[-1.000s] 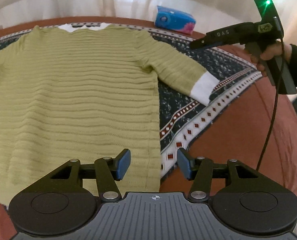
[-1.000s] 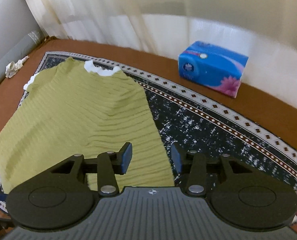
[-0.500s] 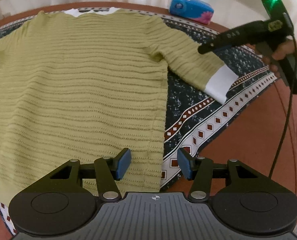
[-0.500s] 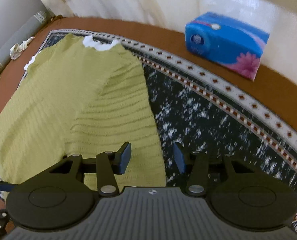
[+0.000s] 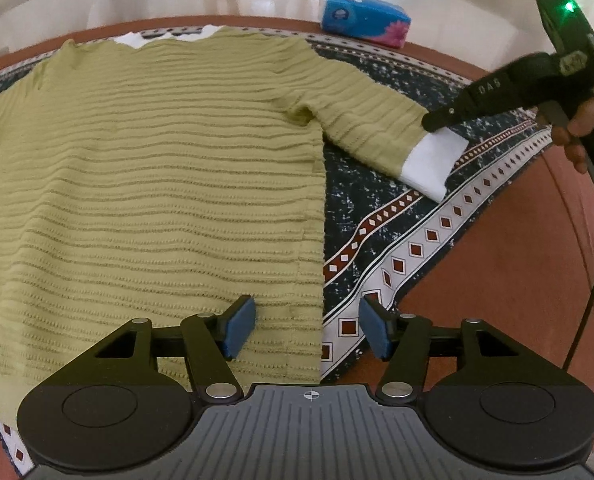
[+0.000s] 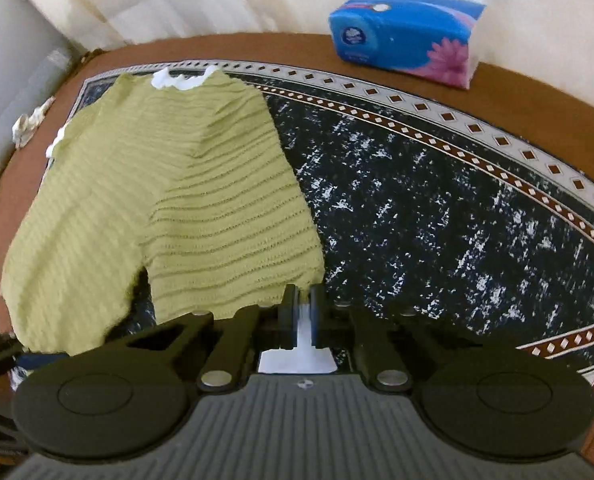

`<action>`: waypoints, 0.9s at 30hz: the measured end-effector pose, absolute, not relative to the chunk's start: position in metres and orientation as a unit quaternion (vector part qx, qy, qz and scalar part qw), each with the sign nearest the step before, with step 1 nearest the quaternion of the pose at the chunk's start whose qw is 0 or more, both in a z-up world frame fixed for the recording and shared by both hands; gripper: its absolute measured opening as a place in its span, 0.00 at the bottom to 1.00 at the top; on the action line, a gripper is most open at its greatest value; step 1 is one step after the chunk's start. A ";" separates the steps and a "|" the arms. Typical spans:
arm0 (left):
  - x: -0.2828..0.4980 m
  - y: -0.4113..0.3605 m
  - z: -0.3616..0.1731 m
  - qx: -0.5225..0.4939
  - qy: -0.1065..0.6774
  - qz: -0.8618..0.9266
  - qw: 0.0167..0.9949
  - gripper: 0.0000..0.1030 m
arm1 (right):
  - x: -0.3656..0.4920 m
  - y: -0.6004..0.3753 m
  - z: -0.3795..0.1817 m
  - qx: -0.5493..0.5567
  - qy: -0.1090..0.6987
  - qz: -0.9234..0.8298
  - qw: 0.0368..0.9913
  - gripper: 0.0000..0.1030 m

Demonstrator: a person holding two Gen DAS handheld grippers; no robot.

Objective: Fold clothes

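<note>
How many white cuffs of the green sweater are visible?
2. One white cuff lies on the patterned rug, pinched in the right tool; the other cuff peeks out at the sweater's far edge, mostly hidden.

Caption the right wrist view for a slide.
Right gripper shut on the white cuff of a green sweater spread on a patterned cloth; tissue box behind.

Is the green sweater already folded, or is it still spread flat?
Spread flat. The green sweater lies open on the patterned cloth, its sleeve stretched outward, with no fold visible.
</note>
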State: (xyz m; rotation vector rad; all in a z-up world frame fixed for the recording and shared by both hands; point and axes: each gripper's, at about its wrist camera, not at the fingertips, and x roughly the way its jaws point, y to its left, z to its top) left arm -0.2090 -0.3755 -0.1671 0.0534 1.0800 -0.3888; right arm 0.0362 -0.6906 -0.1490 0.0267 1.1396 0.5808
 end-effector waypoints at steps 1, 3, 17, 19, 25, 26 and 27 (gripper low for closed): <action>-0.209 -0.375 -0.167 0.025 0.510 -0.185 0.839 0.69 | 0.035 -0.688 -0.147 0.008 0.531 0.269 0.804 0.06; -0.209 -0.374 -0.167 0.022 0.510 -0.187 0.839 0.69 | 0.034 -0.684 -0.141 0.003 0.527 0.264 0.808 0.05; -0.205 -0.347 -0.165 -0.015 0.507 -0.165 0.846 0.02 | 0.035 -0.657 -0.063 0.096 0.492 0.315 0.806 0.04; -0.202 -0.338 -0.164 -0.043 0.511 -0.170 0.842 0.00 | 0.041 -0.641 -0.044 0.106 0.480 0.334 0.804 0.04; -0.202 -0.304 -0.158 -0.118 0.504 -0.185 0.835 0.00 | 0.059 -0.575 0.008 0.108 0.448 0.386 0.799 0.04; -0.201 -0.295 -0.156 -0.135 0.502 -0.187 0.834 0.00 | 0.063 -0.562 0.014 0.112 0.446 0.389 0.798 0.04; -0.201 -0.287 -0.153 -0.153 0.499 -0.190 0.832 0.00 | 0.066 -0.549 0.017 0.116 0.446 0.394 0.796 0.04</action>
